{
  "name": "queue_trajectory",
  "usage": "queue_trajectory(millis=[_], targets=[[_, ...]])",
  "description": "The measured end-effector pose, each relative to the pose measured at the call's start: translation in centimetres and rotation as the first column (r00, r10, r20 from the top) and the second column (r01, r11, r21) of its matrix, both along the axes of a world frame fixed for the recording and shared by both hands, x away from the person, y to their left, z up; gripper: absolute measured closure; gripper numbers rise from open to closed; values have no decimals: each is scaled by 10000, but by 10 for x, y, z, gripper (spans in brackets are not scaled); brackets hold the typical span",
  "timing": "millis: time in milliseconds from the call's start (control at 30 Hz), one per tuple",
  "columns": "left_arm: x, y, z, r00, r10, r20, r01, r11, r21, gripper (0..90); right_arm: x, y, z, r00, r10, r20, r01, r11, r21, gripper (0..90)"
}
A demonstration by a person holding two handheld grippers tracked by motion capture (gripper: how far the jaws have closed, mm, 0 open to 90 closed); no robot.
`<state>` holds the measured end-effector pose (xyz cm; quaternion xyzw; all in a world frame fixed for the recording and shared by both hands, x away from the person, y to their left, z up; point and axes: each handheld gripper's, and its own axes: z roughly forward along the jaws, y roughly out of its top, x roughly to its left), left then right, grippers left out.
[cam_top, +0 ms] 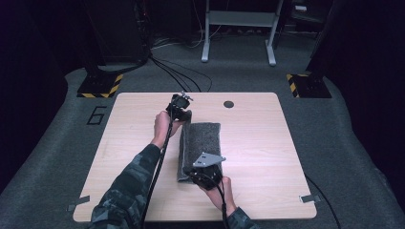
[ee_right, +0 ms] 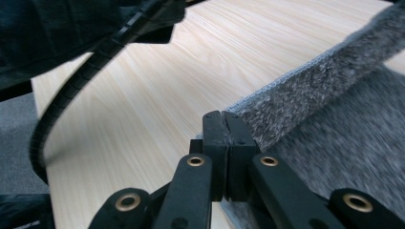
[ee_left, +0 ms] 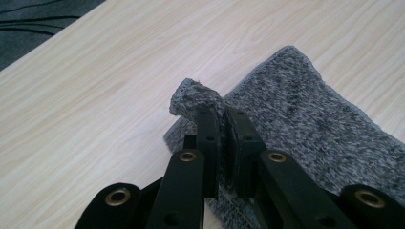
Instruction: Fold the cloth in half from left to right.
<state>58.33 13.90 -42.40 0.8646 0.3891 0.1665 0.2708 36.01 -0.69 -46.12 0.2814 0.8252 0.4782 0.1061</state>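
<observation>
Grey cloth (cam_top: 203, 143) lies near the middle of the wooden counter (cam_top: 258, 157), folded into a long strip with its left edge lifted by both claws. At the left, on the floor beyond the counter's far corner, sits a black base with yellow hazard stripes (cam_top: 101, 85), and dark cables (cam_top: 179, 76) run across the carpet behind the counter's far edge. The left claw (cam_top: 184, 115) is at the cloth's far left corner; in the left gripper view its jaws are clamped together on that corner (ee_left: 197, 95), which bunches up above the tips. Its cable trails along the sleeve (cam_top: 129, 186) toward the near edge. The right claw (cam_top: 198, 167), with a grey three-cornered plate on top, holds the near left corner; its jaws are pressed shut on the stitched hem (ee_right: 305, 76). Farther right, a small dark round hole (cam_top: 229, 104) marks the counter's far side, well apart from the cloth.
</observation>
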Motion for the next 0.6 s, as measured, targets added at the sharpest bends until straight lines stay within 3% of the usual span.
queue_trajectory(millis=[333,433,600], targets=[[6,-29,-17,9997,-247,-58,247,9996,-141,838,3,-26,-18,9978,-575,-316,557,9969,-561,897],[7,-35,-20,9997,-238,108,240,9996,-138,838,4,-36,-22,9959,-809,-411,787,9955,-528,897],[8,-49,-25,9992,-398,34,399,9989,-233,838,4,-50,-25,9916,-1170,-556,1150,9926,-382,897]])
